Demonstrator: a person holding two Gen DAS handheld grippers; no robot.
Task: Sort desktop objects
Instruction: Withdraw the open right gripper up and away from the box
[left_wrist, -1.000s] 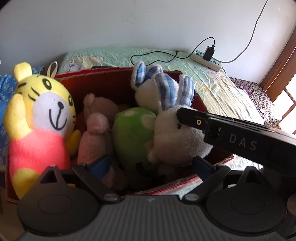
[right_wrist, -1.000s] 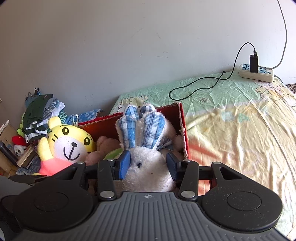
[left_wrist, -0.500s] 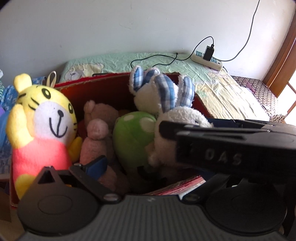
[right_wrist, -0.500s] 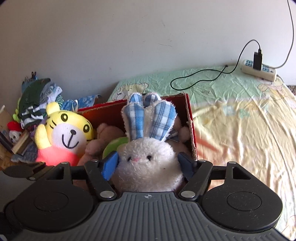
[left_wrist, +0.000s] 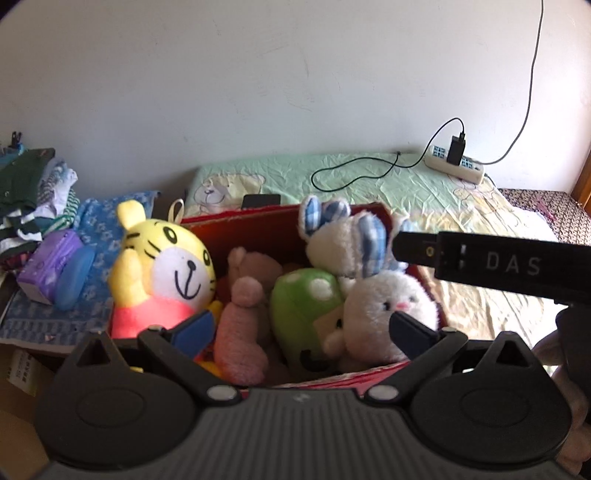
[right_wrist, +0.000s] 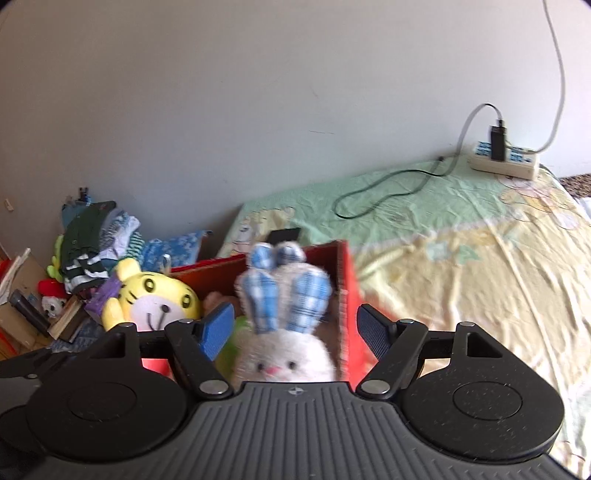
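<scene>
A red cardboard box (left_wrist: 258, 229) holds several plush toys: a yellow tiger (left_wrist: 162, 273), a pink bear (left_wrist: 240, 325), a green spotted toy (left_wrist: 303, 306) and two white rabbits with blue checked ears. The front rabbit (left_wrist: 388, 310) sits in the box's right corner. My left gripper (left_wrist: 299, 328) is open and empty just before the box. My right gripper (right_wrist: 295, 325) is open above the front rabbit (right_wrist: 284, 354), its fingers (right_wrist: 218, 326) apart from it. The right gripper's body also shows in the left wrist view (left_wrist: 491, 266).
The box (right_wrist: 347, 295) rests against a bed with a green and yellow sheet (right_wrist: 461, 236). A power strip (right_wrist: 504, 160) with cables lies on the bed. Folded clothes (left_wrist: 33, 192), a purple pack (left_wrist: 51, 266) and a blue cloth lie left of the box.
My right gripper opened, let go of the front rabbit and drew back upward. The rabbit now rests in the box. The left gripper pulled back and rose a little.
</scene>
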